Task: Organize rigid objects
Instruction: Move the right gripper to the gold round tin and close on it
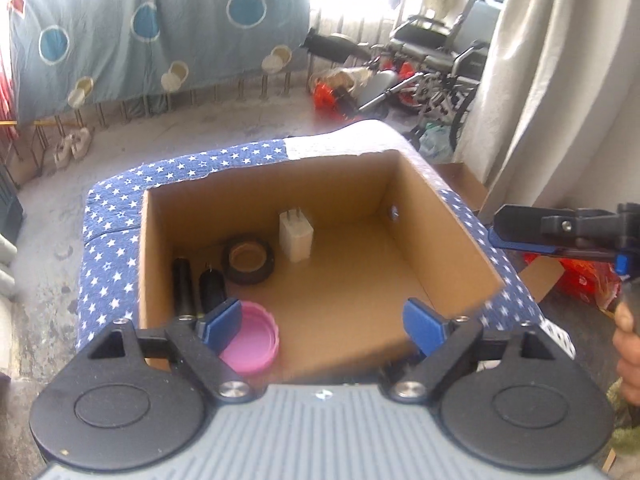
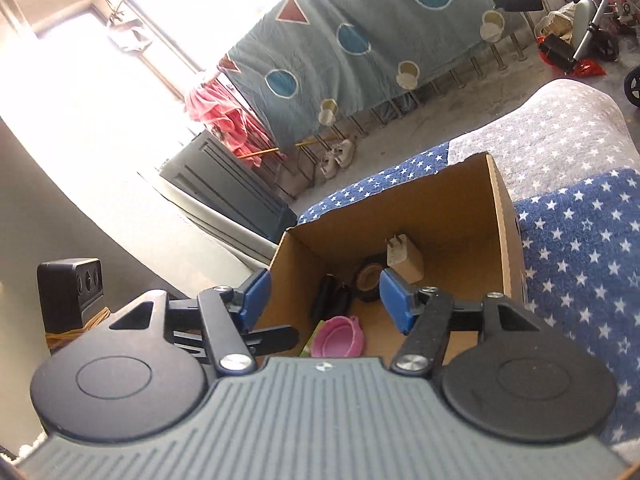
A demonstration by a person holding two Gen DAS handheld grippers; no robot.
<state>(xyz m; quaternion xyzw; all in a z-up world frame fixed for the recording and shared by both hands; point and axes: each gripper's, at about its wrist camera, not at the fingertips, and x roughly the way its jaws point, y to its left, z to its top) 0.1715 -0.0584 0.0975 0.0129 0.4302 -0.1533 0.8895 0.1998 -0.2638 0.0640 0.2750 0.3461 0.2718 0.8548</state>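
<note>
Brown cardboard box (image 1: 440, 216), pink lid (image 1: 256, 340), blue white-starred cloth (image 1: 112, 248).

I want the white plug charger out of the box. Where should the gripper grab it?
Probably from straight above: the white block-shaped charger stands upright on the floor of the cardboard box, prongs up. Close the fingers on its two broad flat faces, below the prongs. The black tape roll sits close on one side, so keep clear of it.

Star-print cloth (image 1: 112, 240), hanging patterned sheet (image 1: 160, 32), wheelchair (image 1: 436, 40), curtain (image 1: 540, 60).
</note>
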